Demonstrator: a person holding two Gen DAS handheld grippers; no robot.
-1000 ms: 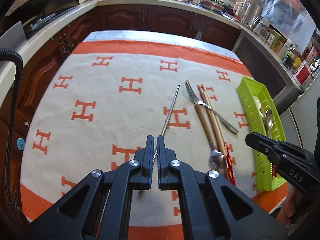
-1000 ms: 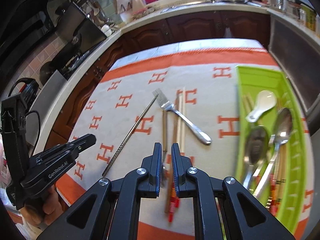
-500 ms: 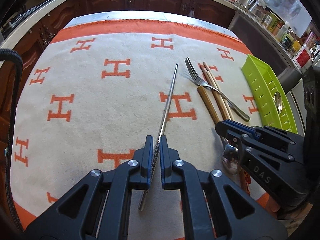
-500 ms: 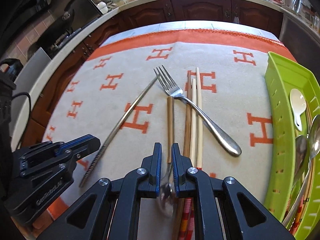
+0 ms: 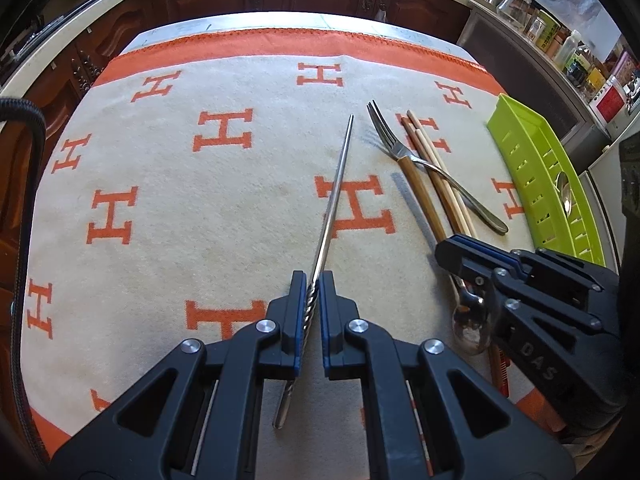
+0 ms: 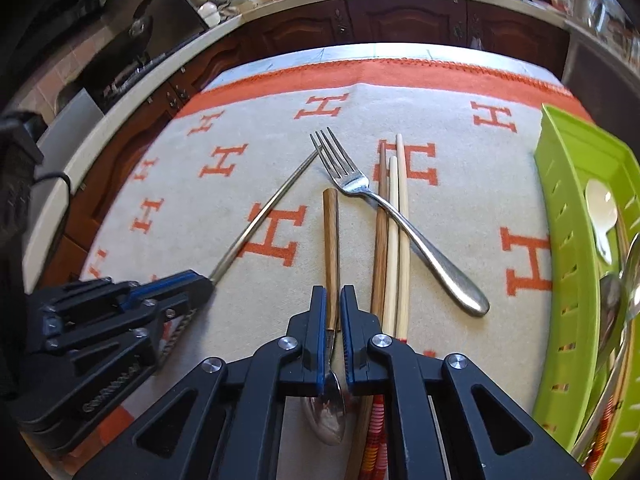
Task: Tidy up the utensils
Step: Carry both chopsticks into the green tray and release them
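Left wrist view: the left hand-held gripper (image 5: pixel 311 312) has come down and closed on the twisted end of the metal chopstick (image 5: pixel 332 208), which lies on the counter cloth (image 5: pixel 160 208)

Right wrist view: the right hand-held gripper (image 6: pixel 333 324) has lowered too, its jaws closing on the wooden-handled spoon (image 6: pixel 331 240); both pieces look ready for lifting to the green tray (image 6: pixel 560 208)
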